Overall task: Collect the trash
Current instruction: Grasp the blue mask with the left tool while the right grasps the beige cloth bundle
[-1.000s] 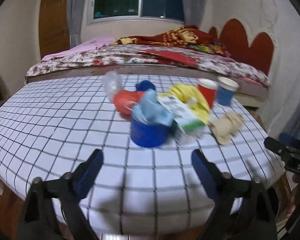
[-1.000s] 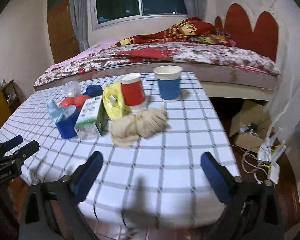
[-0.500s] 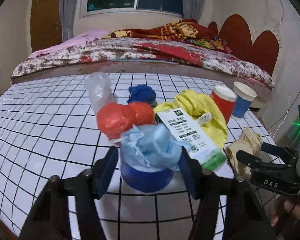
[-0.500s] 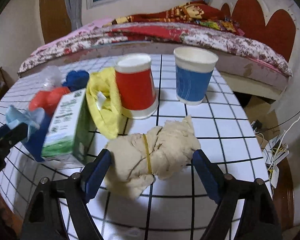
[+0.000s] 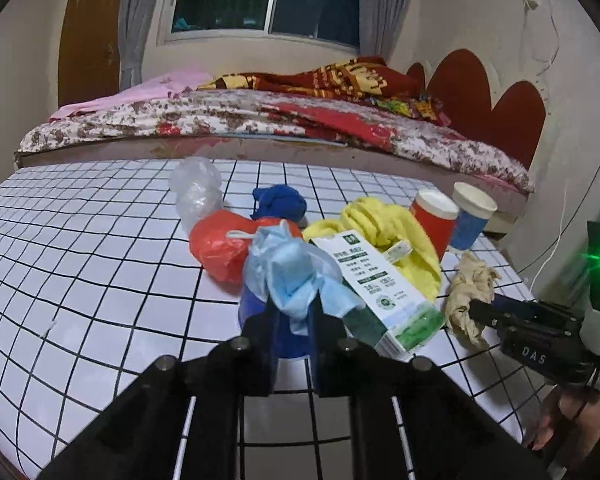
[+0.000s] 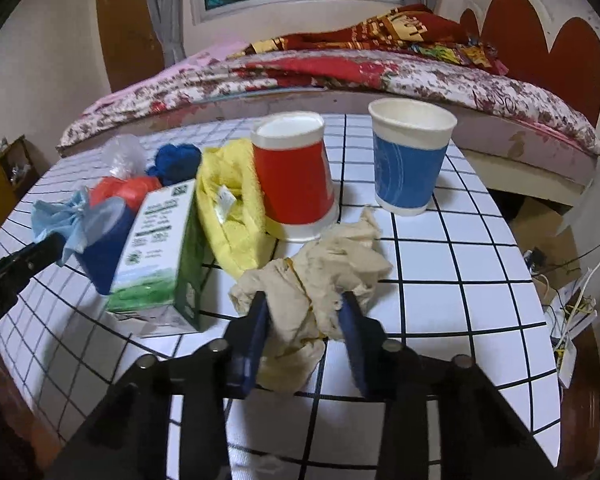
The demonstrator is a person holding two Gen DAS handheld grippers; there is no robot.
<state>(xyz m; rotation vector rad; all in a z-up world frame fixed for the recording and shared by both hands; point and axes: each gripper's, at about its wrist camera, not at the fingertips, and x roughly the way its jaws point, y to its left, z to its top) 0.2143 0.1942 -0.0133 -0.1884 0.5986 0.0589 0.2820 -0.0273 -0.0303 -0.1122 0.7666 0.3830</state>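
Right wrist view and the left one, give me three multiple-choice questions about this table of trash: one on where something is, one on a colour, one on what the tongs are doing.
1. What stands beside the upright blue paper cup?
A. an upside-down red paper cup
B. a glass bottle
C. a plate

2. What colour is the towel behind the carton?
A. green
B. yellow
C. black

3. What are the right tongs doing?
A. hanging open, empty
B. clamped on the beige crumpled wad
C. holding the carton

Answers: 1 A, the red paper cup stands rim down beside it. 2 B, the cloth is bright yellow. 3 B, both pads press the beige crumpled wad.
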